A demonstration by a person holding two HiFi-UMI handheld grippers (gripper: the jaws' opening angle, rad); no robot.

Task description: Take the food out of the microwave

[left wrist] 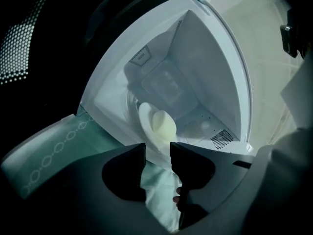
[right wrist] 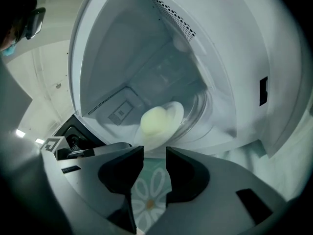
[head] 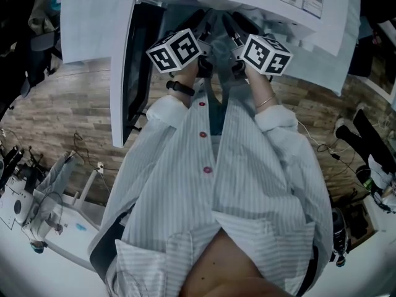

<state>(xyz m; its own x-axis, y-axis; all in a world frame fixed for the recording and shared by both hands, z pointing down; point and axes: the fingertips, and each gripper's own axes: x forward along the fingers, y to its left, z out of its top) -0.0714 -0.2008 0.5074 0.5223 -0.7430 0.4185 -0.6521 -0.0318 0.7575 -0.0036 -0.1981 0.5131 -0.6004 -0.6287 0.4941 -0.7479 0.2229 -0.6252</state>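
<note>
The white microwave (left wrist: 215, 48) stands open in front of me. Inside, a pale yellow round piece of food (left wrist: 163, 124) lies on a white plate (left wrist: 145, 117) on the glass turntable (right wrist: 205, 106). In the right gripper view the same food (right wrist: 155, 121) and plate (right wrist: 175, 110) sit just past the jaws. My left gripper (left wrist: 158, 153) is at the cavity's mouth, jaws apart, the plate's near rim just beyond its tips. My right gripper (right wrist: 155, 155) is open too, with only the patterned cloth showing in its gap. Neither touches the plate.
The microwave door (head: 133, 73) hangs open to the left, its mesh window (left wrist: 19, 38) beside the left gripper. A pale green patterned cloth (right wrist: 149, 195) lies under the microwave's front. The head view shows a wooden floor (head: 68, 104) and a white table with gear (head: 37, 215).
</note>
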